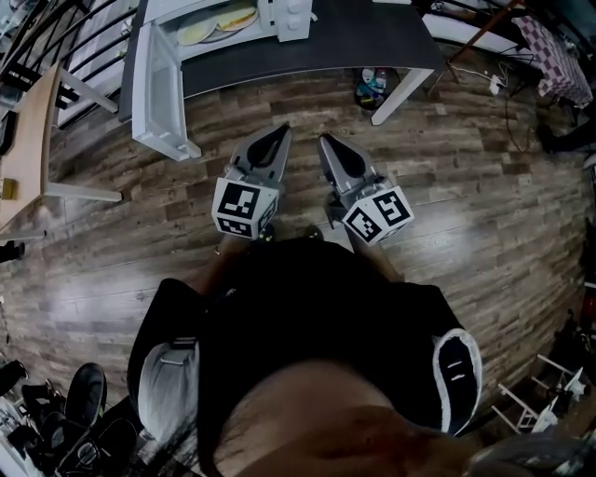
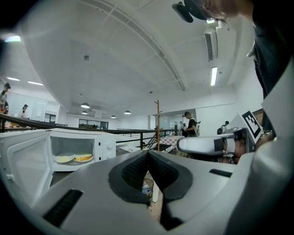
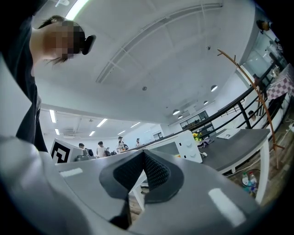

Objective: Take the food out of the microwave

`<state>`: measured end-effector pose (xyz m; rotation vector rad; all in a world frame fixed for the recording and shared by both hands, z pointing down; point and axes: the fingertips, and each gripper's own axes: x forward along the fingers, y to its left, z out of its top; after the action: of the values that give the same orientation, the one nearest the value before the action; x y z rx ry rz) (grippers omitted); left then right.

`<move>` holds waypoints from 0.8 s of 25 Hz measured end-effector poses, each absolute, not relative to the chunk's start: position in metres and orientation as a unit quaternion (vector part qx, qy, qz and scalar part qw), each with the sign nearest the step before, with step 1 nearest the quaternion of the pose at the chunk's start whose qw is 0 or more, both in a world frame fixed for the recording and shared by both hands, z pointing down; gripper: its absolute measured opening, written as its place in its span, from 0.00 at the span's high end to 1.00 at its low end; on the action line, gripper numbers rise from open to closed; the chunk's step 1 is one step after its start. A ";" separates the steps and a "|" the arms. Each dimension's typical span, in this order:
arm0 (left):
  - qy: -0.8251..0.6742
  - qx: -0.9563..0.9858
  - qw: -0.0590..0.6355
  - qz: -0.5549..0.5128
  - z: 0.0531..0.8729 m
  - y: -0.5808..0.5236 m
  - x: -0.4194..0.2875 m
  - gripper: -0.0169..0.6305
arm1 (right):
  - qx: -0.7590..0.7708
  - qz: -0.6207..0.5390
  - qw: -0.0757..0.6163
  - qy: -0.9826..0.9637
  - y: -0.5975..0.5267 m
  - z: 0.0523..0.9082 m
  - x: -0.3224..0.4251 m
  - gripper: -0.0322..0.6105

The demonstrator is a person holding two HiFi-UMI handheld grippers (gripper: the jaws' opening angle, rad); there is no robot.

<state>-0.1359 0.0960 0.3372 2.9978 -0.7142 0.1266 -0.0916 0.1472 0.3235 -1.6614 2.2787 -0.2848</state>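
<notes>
— The microwave (image 1: 289,20)?
— Cut off by the head view's top edge; only its front shows.
— And the food (image 1: 216,22) inside?
— Flat pale rounds; too small to name; the desk (image 1: 363,37) is cropped likewise.

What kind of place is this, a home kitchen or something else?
Probably a large shared office or lab hall, not a home: ceiling strip lights, several people standing far off, and a microwave on a plain grey table.
</notes>
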 end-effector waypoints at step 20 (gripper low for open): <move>-0.225 0.973 0.032 0.044 0.339 0.086 -0.151 0.96 | -0.576 -0.098 0.144 0.799 0.131 0.323 -0.114 0.95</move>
<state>-0.1509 0.0858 0.3390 2.9951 -0.6914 0.1345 -0.1138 0.1310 0.3232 -1.6590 2.3026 -0.2838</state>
